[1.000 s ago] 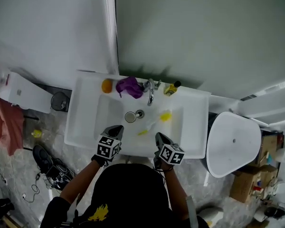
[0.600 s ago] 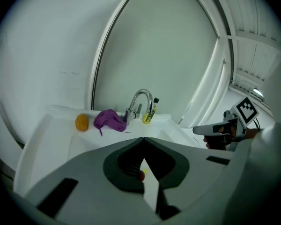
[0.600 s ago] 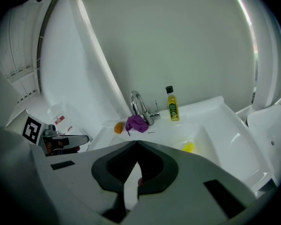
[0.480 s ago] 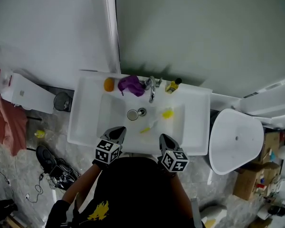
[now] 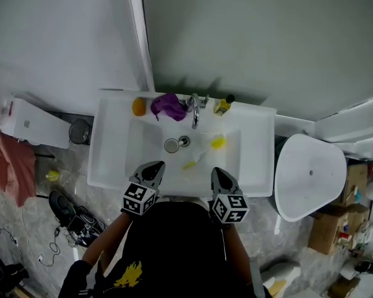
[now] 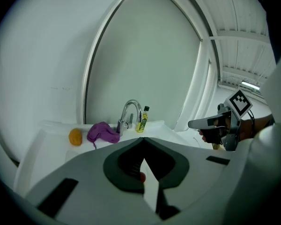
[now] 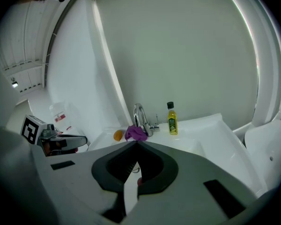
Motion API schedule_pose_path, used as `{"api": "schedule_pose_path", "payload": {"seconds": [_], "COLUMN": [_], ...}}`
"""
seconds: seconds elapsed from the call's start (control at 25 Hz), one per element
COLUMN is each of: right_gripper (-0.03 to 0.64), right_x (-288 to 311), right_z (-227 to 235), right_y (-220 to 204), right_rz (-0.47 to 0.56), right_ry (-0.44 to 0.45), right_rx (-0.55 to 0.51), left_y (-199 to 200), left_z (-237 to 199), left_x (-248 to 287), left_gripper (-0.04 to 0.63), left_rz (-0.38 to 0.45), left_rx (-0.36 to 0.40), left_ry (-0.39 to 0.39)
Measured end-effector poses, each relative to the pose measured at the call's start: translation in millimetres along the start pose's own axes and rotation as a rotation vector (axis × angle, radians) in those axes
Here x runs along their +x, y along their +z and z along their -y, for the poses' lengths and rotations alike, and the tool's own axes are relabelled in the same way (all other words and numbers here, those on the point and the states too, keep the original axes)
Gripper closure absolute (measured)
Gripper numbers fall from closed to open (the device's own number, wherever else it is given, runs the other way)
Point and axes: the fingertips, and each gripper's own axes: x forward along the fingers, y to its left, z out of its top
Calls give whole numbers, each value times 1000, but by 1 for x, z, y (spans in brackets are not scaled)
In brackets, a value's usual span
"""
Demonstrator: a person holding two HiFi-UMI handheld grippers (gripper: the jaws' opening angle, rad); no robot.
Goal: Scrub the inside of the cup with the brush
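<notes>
Head view: left gripper and right gripper hang clenched and empty at the sink's near rim, apparently because cup and brush lie ungrasped in its basin.

Nothing is legible; print on the yellow bottle is too small.

On the back ledge of the white sink stand in one row an orange round thing, a crumpled purple cloth, the chrome faucet and a small yellow bottle with a dark cap. Right of the sink is a white rounded fixture with cardboard boxes near it. Left of the sink, on the floor, are a dark bin, a reddish cloth and black shoes.
</notes>
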Motion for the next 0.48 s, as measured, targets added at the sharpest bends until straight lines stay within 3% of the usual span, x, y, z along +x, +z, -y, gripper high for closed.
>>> {"api": "schedule_pose_path", "payload": {"seconds": [0.36,0.48], "right_gripper": [591,591], "right_x": [15,20], "right_z": [-27,-44], "right_y": [19,20], "right_rz": [35,41], "right_ry": [8,17], "right_rx": [-87,-115], "left_y": [13,15], "left_z": [0,6], "left_x": [6,3], "left_gripper": [578,578], "left_rz": [36,63], "left_rx": [86,63], "left_ry": [37,9]}}
